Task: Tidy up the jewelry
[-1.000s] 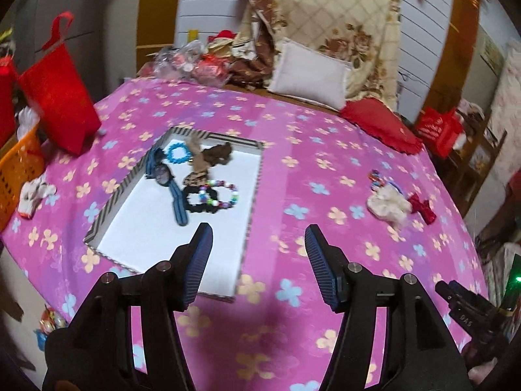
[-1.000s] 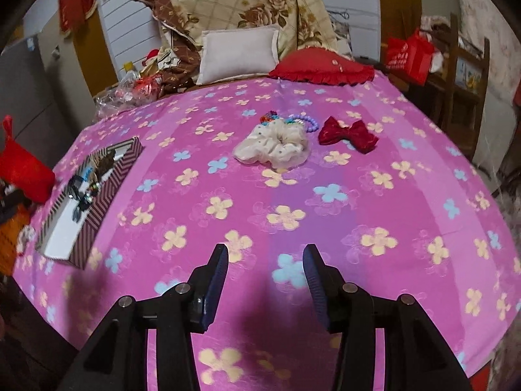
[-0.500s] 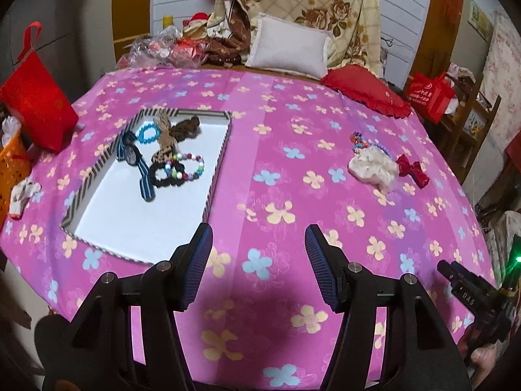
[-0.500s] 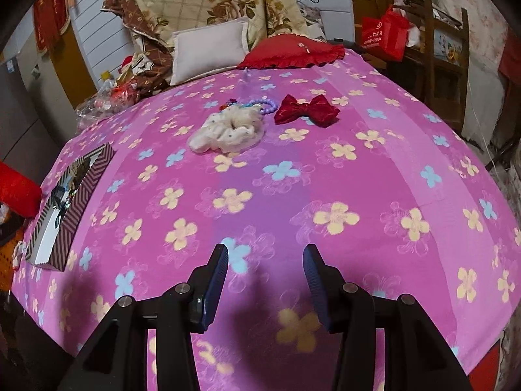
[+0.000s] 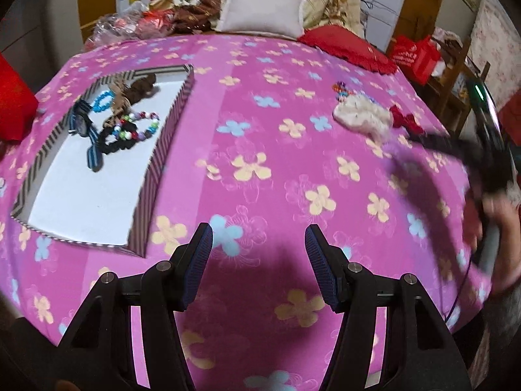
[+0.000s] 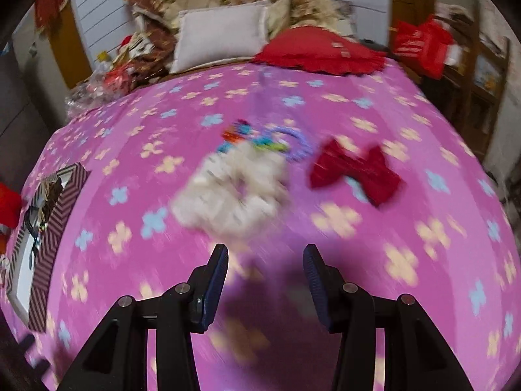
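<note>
A striped tray (image 5: 156,159) with a white floor lies on the pink flowered bedspread at the left and holds bead bracelets (image 5: 140,123), a black scrunchie and a blue striped band (image 5: 92,156). A cream scrunchie (image 6: 234,192), a red bow (image 6: 355,172) and coloured bead bracelets (image 6: 260,140) lie to the right, blurred. My right gripper (image 6: 265,273) is open and empty just short of the scrunchie. My left gripper (image 5: 259,251) is open and empty above the bedspread, right of the tray. The right gripper also shows in the left wrist view (image 5: 420,138).
A grey-white pillow (image 6: 224,32) and a red cushion (image 6: 319,52) lie at the bed's far end. Red bags (image 6: 423,45) and wooden shelves stand at the right. Clutter in plastic bags (image 5: 123,26) sits at the far left corner.
My right gripper has moved forward towards the cream scrunchie and the bow, which now look much larger. My left gripper has shifted right, leaving the tray further left in view.
</note>
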Action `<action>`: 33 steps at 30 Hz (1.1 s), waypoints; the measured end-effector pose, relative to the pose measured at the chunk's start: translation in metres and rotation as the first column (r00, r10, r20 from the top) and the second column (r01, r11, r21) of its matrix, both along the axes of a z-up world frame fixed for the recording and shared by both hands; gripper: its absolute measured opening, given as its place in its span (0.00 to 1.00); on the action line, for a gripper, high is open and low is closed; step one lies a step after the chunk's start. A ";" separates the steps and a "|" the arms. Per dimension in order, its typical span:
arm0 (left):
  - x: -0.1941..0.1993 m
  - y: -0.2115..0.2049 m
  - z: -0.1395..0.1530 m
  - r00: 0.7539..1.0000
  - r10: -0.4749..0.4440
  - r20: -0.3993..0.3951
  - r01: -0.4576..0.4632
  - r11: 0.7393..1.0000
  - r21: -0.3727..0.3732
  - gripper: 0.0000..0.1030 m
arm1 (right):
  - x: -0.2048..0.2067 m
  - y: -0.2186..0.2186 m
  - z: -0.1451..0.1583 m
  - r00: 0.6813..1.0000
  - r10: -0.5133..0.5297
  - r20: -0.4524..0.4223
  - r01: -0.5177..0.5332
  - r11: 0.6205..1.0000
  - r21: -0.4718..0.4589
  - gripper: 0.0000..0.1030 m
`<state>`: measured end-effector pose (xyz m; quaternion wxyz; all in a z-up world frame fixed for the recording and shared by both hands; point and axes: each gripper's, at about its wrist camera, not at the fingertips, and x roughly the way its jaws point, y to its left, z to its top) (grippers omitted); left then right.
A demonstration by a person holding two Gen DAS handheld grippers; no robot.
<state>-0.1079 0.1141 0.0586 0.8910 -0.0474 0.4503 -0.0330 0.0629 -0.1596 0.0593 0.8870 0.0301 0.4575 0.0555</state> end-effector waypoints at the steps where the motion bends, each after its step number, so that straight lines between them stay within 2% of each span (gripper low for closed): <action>1: 0.001 0.000 -0.003 1.000 -0.005 -0.002 0.005 1.000 0.000 0.57 | 0.011 0.008 -0.001 1.000 0.015 -0.008 -0.015 1.000 -0.004 0.45; 5: 0.004 0.006 -0.013 1.000 -0.019 -0.007 0.019 1.000 -0.016 0.57 | 0.057 0.034 -0.018 0.998 0.028 -0.049 -0.031 0.998 -0.060 0.45; 9: 0.007 0.013 -0.024 0.999 -0.023 -0.022 0.022 0.999 -0.040 0.57 | 0.081 0.039 -0.034 0.994 0.006 -0.110 -0.010 0.999 -0.034 0.45; 13: 0.007 0.020 -0.030 0.999 -0.013 -0.037 0.011 0.998 -0.056 0.57 | 0.074 0.061 -0.037 0.977 0.121 -0.178 -0.102 0.988 0.113 0.44; 15: 0.008 0.022 -0.031 0.999 -0.009 -0.044 0.006 0.998 -0.065 0.57 | 0.058 0.079 -0.038 0.956 0.212 -0.200 -0.175 0.967 0.187 0.45; 17: 0.006 0.022 -0.028 0.999 -0.008 -0.045 0.005 0.997 -0.071 0.57 | 0.039 0.092 -0.036 0.927 0.302 -0.224 -0.234 0.930 0.284 0.44; 19: 0.002 0.022 -0.023 0.999 -0.007 -0.032 0.006 0.998 -0.061 0.57 | 0.022 0.095 -0.029 0.912 0.349 -0.217 -0.264 0.902 0.343 0.44; 21: -0.001 0.021 -0.018 1.000 -0.005 -0.020 0.004 0.999 -0.053 0.57 | 0.005 0.087 -0.014 0.919 0.354 -0.175 -0.279 0.895 0.347 0.44; 24: -0.005 0.016 -0.012 1.000 -0.007 -0.013 0.007 0.999 -0.049 0.57 | -0.012 0.051 0.012 0.952 0.288 -0.100 -0.246 0.919 0.308 0.44; 26: -0.006 0.011 -0.012 1.000 -0.016 -0.015 0.016 0.999 -0.045 0.57 | -0.015 0.020 0.024 0.978 0.201 -0.065 -0.180 0.954 0.239 0.44; 28: -0.006 0.005 -0.012 0.999 -0.031 -0.019 0.031 0.999 -0.041 0.57 | -0.011 -0.017 0.028 0.995 0.083 -0.055 -0.070 0.976 0.207 0.45; 31: -0.006 -0.005 -0.015 0.998 -0.058 -0.024 0.057 0.998 -0.031 0.57 | 0.008 -0.076 0.022 0.993 -0.110 -0.046 0.114 0.987 0.112 0.46; 33: -0.004 -0.010 -0.018 0.997 -0.073 -0.034 0.072 0.997 -0.030 0.57 | 0.027 -0.103 0.014 0.981 -0.179 -0.070 0.185 0.978 0.093 0.46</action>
